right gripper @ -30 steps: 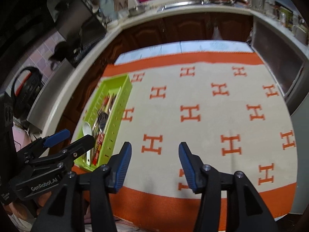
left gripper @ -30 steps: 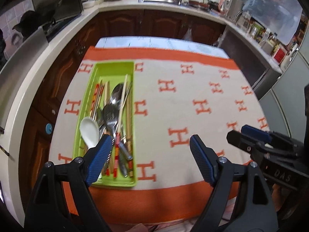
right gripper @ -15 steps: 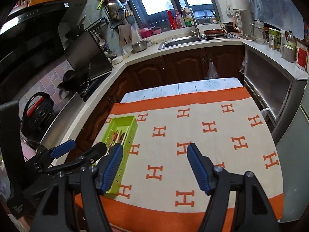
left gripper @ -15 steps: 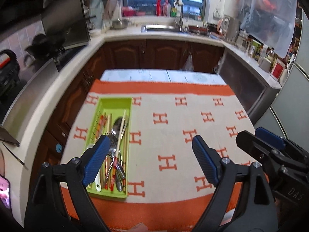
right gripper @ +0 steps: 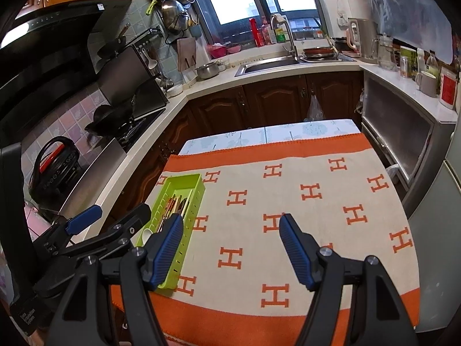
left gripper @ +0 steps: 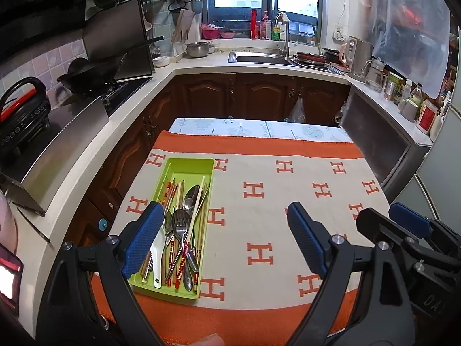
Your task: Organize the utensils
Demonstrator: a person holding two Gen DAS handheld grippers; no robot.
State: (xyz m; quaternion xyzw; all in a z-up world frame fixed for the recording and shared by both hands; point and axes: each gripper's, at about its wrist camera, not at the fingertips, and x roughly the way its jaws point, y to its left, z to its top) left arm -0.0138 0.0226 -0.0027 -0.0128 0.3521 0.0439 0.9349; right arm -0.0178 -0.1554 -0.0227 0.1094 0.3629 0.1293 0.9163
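Left wrist view: left gripper [left gripper: 224, 239] and right gripper [right gripper: 232, 248] hover above the cloth [left gripper: 288, 216], jaws wide, empty; one green tray [left gripper: 184, 164] of utensils.

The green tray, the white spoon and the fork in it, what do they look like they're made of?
Green tray: likely moulded plastic, with a uniform lime colour and slotted side walls. White spoon: glossy white, ceramic or melamine; cannot tell which. Fork: metal, probably stainless steel, with a silvery reflective shine.
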